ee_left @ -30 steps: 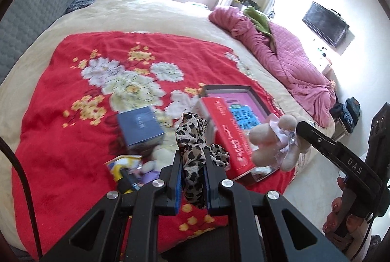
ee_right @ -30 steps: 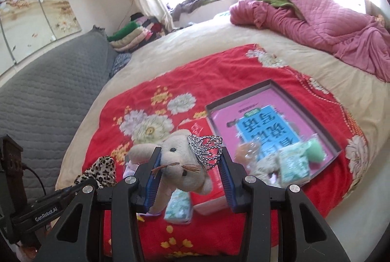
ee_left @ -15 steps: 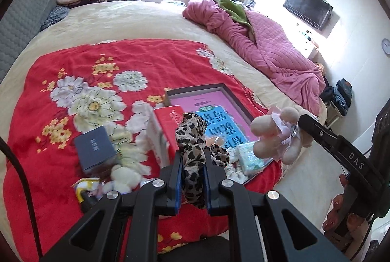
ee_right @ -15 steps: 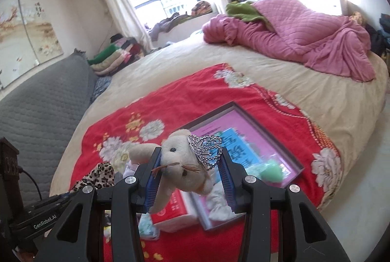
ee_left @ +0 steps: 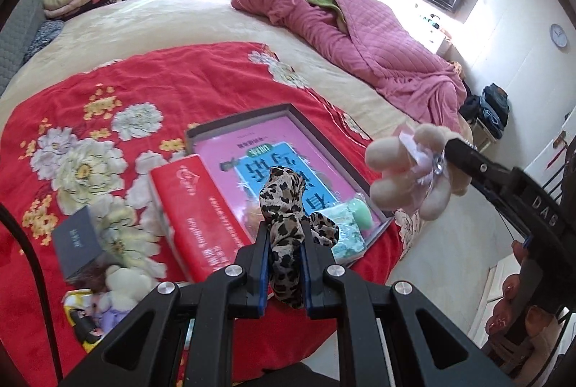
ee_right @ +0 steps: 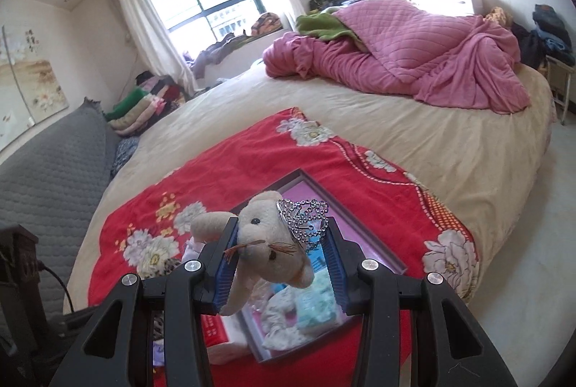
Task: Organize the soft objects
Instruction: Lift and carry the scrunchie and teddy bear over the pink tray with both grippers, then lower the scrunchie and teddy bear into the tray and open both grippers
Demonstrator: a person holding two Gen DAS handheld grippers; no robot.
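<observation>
Left wrist view: the left gripper [ee_left: 284, 244] is clamping a leopard-print fabric piece [ee_left: 284, 207], its jaws pressed nearly together on the cloth, which is standing up out of them toward twelve o'clock. The shallow dark-rimmed tray [ee_left: 252, 115] is lying just beyond the fingertips at twelve to one o'clock on the red floral blanket [ee_left: 172, 81], its long axis running from about eleven toward five o'clock. A red box [ee_left: 194, 207] is sitting against the tray's left edge at eleven o'clock. At three o'clock the right gripper [ee_left: 437, 167] is carrying a cream plush toy [ee_left: 403, 178] beyond the tray's right-hand edge, at the side of the bed.

Right wrist view: the right gripper [ee_right: 280, 253] is squeezing the plush toy [ee_right: 270, 250] at its head, a beaded tiara [ee_right: 306, 221] on top, with the jaws part-way apart around it. The tray [ee_right: 378, 243] is lying directly below and ahead at twelve o'clock, with pale soft items [ee_right: 298, 311] already in its near end.

Judging from both views, the fabric is hanging right over the tray while the toy is reaching it from the side, so the left hand seems nearer to a drop.
</observation>
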